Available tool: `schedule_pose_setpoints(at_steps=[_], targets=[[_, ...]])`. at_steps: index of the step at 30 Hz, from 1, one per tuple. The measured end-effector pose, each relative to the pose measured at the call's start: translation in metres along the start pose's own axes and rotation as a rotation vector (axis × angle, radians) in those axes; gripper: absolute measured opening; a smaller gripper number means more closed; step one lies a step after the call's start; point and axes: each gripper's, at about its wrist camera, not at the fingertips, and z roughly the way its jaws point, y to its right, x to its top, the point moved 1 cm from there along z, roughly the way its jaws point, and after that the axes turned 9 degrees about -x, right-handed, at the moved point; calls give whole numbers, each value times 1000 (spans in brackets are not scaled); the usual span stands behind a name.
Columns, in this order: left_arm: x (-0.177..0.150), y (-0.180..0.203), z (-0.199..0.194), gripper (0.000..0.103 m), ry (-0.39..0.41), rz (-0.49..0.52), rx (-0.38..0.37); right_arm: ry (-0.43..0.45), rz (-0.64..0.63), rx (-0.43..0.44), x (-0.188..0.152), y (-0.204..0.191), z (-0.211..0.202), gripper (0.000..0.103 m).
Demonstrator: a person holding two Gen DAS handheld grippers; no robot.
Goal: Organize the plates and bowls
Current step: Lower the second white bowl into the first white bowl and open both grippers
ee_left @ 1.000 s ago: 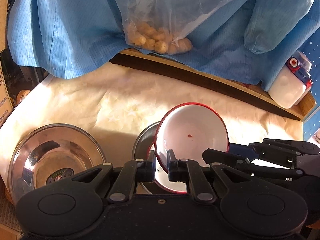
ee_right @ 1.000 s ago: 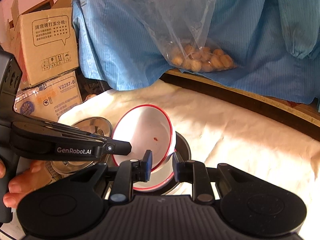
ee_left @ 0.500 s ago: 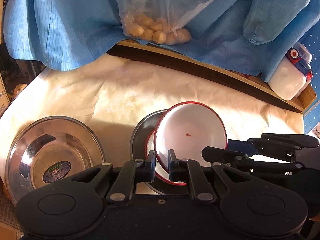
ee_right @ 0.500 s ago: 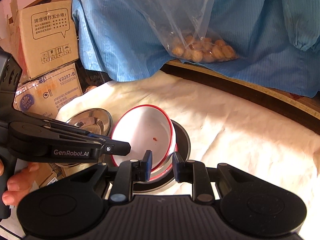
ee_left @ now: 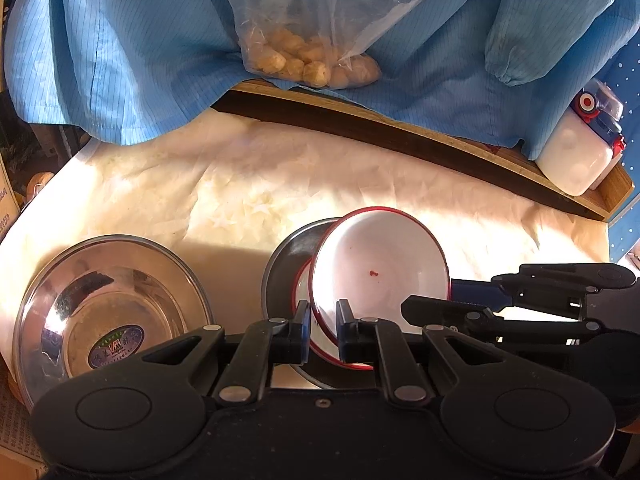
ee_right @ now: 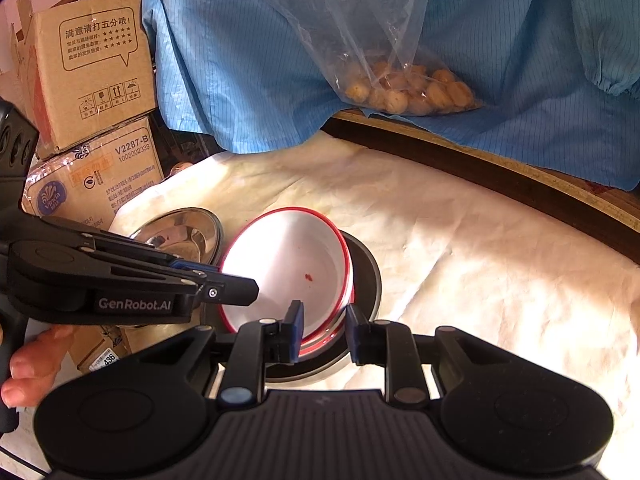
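Left wrist view is showing the left gripper (ee_left: 322,330) pinching the near rim of a white enamel bowl with a red rim (ee_left: 380,272), its fingers nearly closed with only the thin wall between them, and tilting the bowl up on edge. That bowl is sitting partly inside a second white red-rimmed bowl (ee_left: 305,300), which is itself lying in a dark steel basin (ee_left: 286,260) near the middle of the cloth-covered tabletop (ee_left: 280,184). In the right wrist view the right gripper (ee_right: 323,330) is straddling the rims of the nested bowls, the jaws standing somewhat apart; whether the pads are actually pressing, I cannot tell. The step in hand appears to be nesting the tilted bowl into the one beneath, and the next move probably calls for lowering it level so the rims seat evenly, then letting go without dragging the stack. A small red speck (ee_left: 374,273) is lying inside the held bowl, otherwise bare. A shiny stainless steel bowl with a label sticker (ee_left: 108,312) is waiting near the tabletop's left edge, holding nothing else visible. A clear plastic bag of round tan nuts (ee_left: 312,60) is resting at the far edge.
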Motion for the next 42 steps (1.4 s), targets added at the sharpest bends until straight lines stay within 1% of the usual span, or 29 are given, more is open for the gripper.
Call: schedule_pose_setpoints(at_steps=[15, 23, 30, 35, 38, 42], targets=[[0, 2, 1, 14, 1, 1, 3, -2, -6, 3, 1, 0, -1, 26], [1, 2, 2, 14, -10, 26, 9, -5, -7, 13, 1, 1, -1, 29], [1, 1, 1, 14, -11, 28, 8, -5, -8, 19, 0, 0, -2, 31], [1, -3, 2, 17, -15, 21, 19, -7, -9, 22, -1, 0, -1, 32], [0, -7, 4, 17, -18, 7, 13, -5, -13, 23, -1, 0, -2, 32], [2, -9, -1, 17, 3, -1, 7, 4, -13, 16, 0, 1, -4, 33]])
